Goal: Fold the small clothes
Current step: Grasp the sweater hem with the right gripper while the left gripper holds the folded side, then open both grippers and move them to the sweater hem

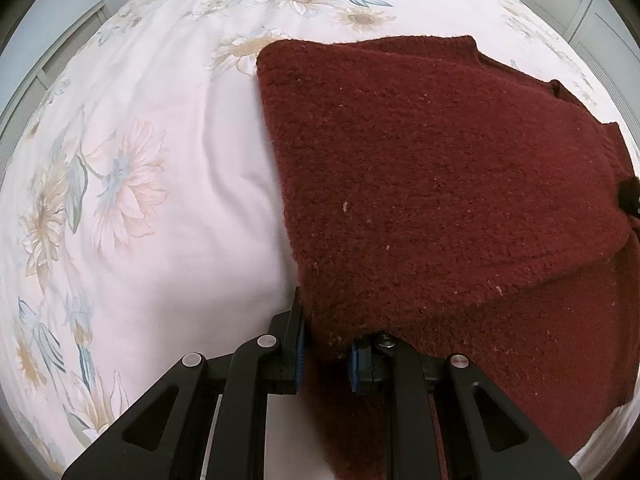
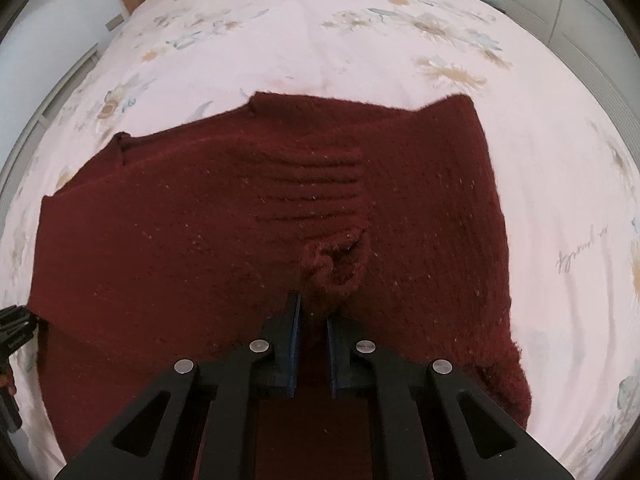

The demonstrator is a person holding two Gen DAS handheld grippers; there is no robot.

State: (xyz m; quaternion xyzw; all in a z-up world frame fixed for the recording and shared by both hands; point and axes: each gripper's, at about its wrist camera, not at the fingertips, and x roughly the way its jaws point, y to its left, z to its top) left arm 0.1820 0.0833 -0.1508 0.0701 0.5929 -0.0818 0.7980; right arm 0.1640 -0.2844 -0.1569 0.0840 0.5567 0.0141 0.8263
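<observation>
— Where's the sweater (image 1: 440, 184) now?

— Spread on the bed (image 1: 168, 128), on the flowered sheet. It's a dark red knit, already doubled over in part. The left gripper (image 1: 328, 356) is pinching its near edge, with the fabric bunched between the blue pads; most of the sweater lies ahead of that gripper and off to its right.

— And the other one?

— The right gripper (image 2: 314, 320) is pressed nearly together on a tuft of the knit just at its tips. Directly ahead of it the ribbed cuff (image 2: 316, 196) of a sleeve lies across the body, its end puckered where the gripper draws it.

— How do you reckon it will handle?

— Soft and floppy, I'd say, with some weight for a small garment. A thick, fuzzy knit like that should grip well, not slip, but it will sag and stretch if lifted by one point. Better to hold it at edges or corners, both sides at once, so the fold stays square.

— Do the two cameras tell you different things?

— Yes. The left one shows the sweater's clean straight left edge and the upper layer's diagonal border, but no cuff. The right one shows the whole outline, the cuff, and, at its far left rim, a bit of the other gripper.
</observation>
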